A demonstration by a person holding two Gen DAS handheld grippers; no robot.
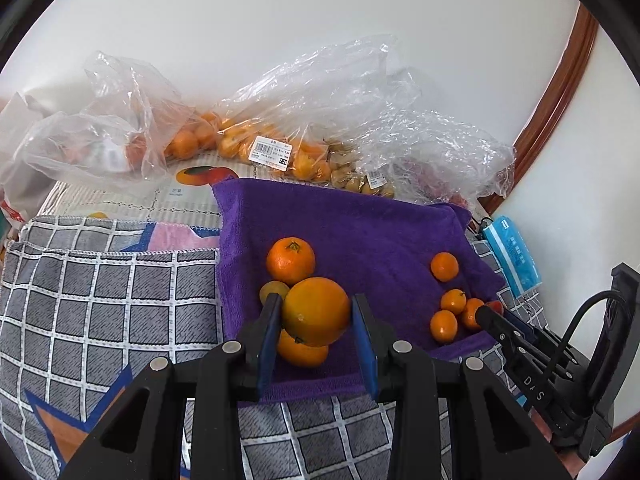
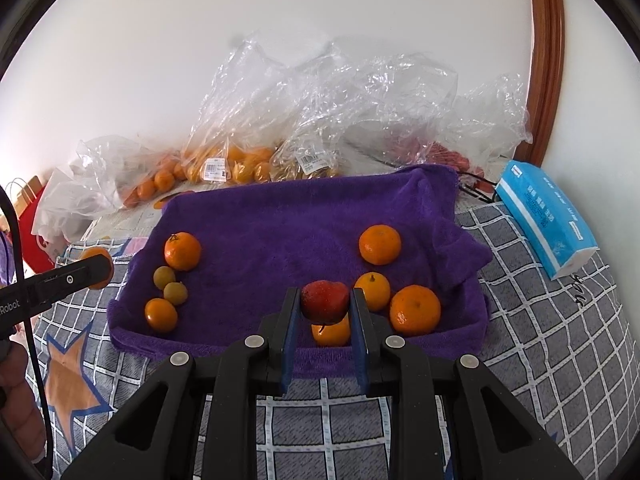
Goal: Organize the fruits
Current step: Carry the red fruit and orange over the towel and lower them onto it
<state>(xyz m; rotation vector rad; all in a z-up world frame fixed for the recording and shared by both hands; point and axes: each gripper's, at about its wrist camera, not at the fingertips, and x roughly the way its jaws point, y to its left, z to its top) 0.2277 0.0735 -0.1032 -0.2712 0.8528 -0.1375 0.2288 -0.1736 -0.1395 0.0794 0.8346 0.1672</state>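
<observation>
Above the purple towel (image 2: 280, 220), the left gripper (image 1: 316, 316) pinched a large orange (image 1: 316, 312) and the right gripper (image 2: 325, 300) a red fruit (image 2: 325, 300); each wanted gentle lowering beside similar fruit.

We see the left gripper (image 1: 316, 316) clamped on a large orange (image 1: 316, 311) above the purple towel (image 1: 360, 224). On the towel's left part lies a mandarin (image 1: 291, 261); on its right, a cluster of small oranges (image 1: 452, 312), where the right gripper (image 1: 490, 312) holds a red fruit (image 1: 496, 306). Beyond the towel lie plastic bags (image 1: 280, 120) of fruit.
</observation>
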